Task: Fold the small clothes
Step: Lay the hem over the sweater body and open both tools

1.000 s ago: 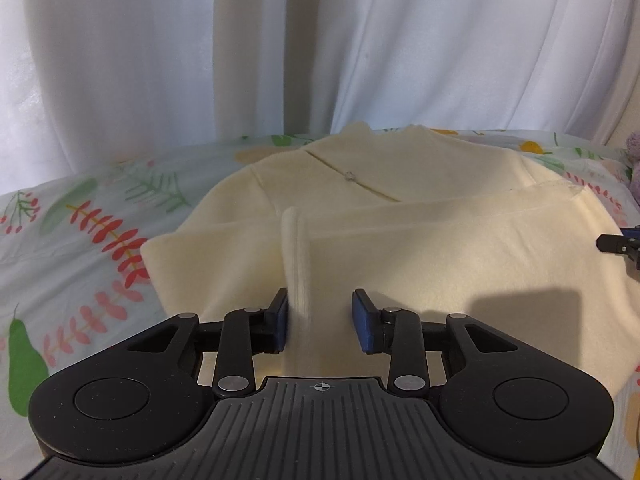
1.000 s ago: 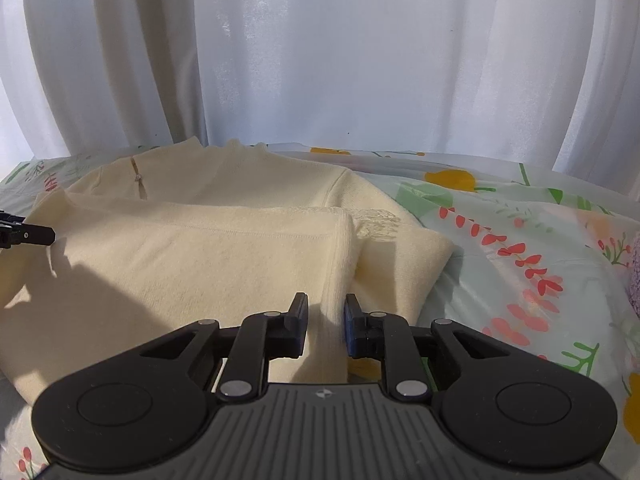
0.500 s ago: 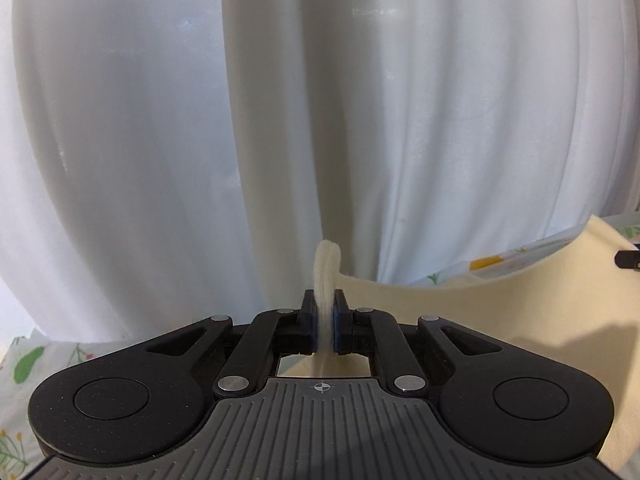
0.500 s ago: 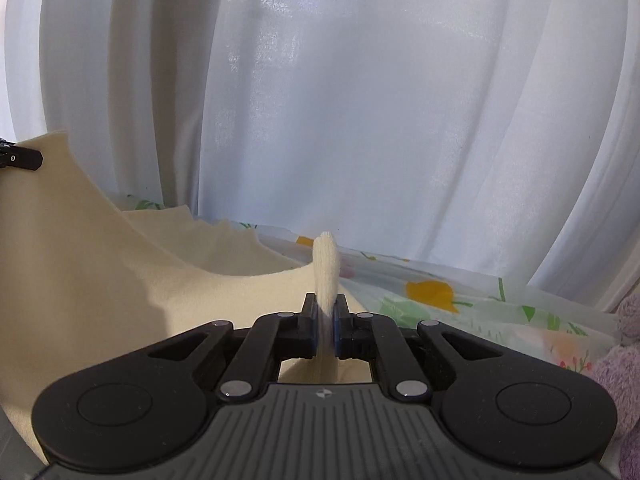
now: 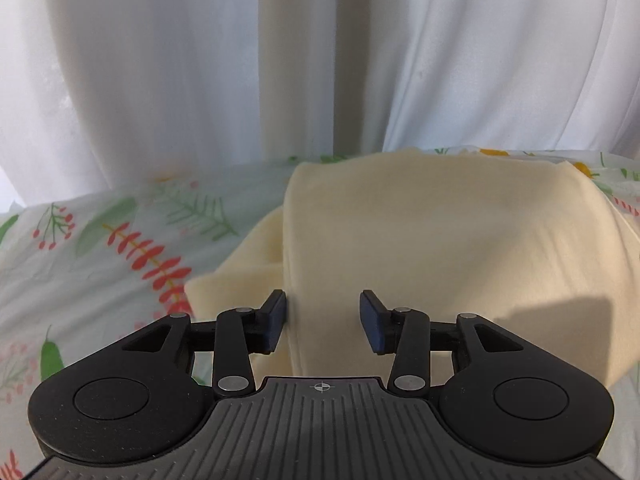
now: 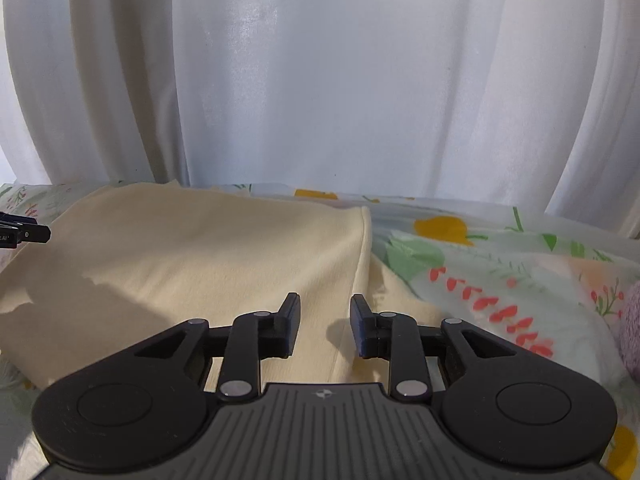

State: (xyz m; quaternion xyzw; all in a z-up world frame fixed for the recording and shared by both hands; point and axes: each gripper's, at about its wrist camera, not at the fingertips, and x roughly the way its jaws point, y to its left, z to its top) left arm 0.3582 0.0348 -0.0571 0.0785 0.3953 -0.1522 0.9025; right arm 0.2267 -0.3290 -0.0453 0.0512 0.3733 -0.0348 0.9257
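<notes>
A pale cream garment [image 5: 440, 240] lies folded over on the floral bedsheet [image 5: 100, 248]; it also shows in the right wrist view [image 6: 208, 248]. My left gripper [image 5: 323, 322] is open over the garment's near left part, its left finger beside the folded left edge. My right gripper [image 6: 325, 326] is open over the garment's near right part, the folded right edge [image 6: 362, 248] running forward between its fingers. Neither holds cloth. The tip of the left gripper [image 6: 24, 232] shows at the left edge of the right wrist view.
White curtains [image 5: 280, 60] hang close behind the bed. The floral sheet [image 6: 500, 280] spreads to the right of the garment. A purple fuzzy thing [image 6: 630, 328] sits at the far right edge.
Both grippers were shut on the garment's near edge and lifted it half a second ago. Now the raised part is folded over onto the rest and both grippers have opened and let go.
</notes>
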